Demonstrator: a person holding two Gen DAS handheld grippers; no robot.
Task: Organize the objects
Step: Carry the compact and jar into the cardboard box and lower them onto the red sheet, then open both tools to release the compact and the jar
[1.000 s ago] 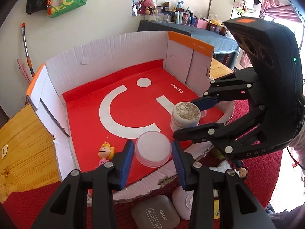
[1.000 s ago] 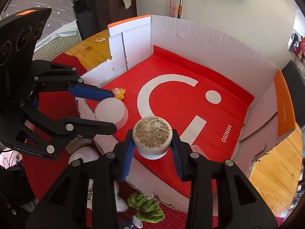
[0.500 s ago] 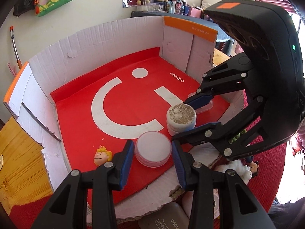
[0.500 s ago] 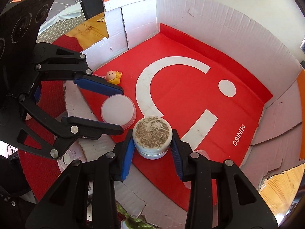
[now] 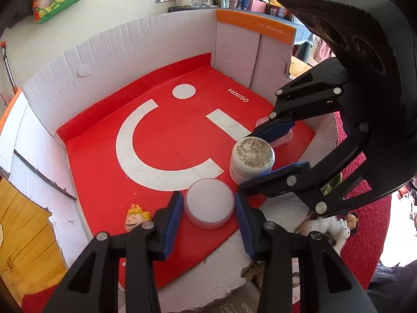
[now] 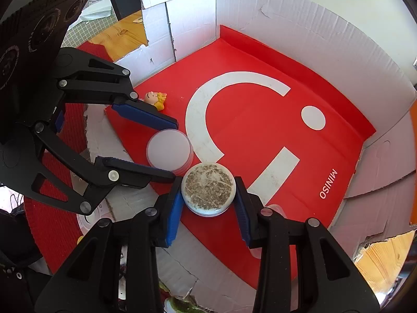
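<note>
A cardboard box [image 5: 135,52] with a red floor fills both views. In the left wrist view my left gripper [image 5: 208,208] is shut on a flat round white container [image 5: 208,204] near the box's front edge. My right gripper [image 5: 249,160] is just right of it, shut on a round jar with a speckled grey lid [image 5: 252,152]. From the right wrist view that jar [image 6: 208,189] sits between the blue pads of my right gripper [image 6: 208,195]. The left gripper [image 6: 173,150] holds the white container [image 6: 168,151] right beside it. Both containers hang low over the red floor [image 6: 260,130].
A small yellow-haired figurine [image 5: 135,220] lies on the red floor left of the white container. A clear plastic dish [image 5: 285,140] sits behind the jar. White box walls [image 6: 299,26] enclose the back and sides. Plush toys [image 5: 336,230] and a grey case [image 5: 234,306] lie outside the front edge.
Both grippers have carried their containers a little forward and down into the box, and both views tilt further down. Both grips are unchanged.
</note>
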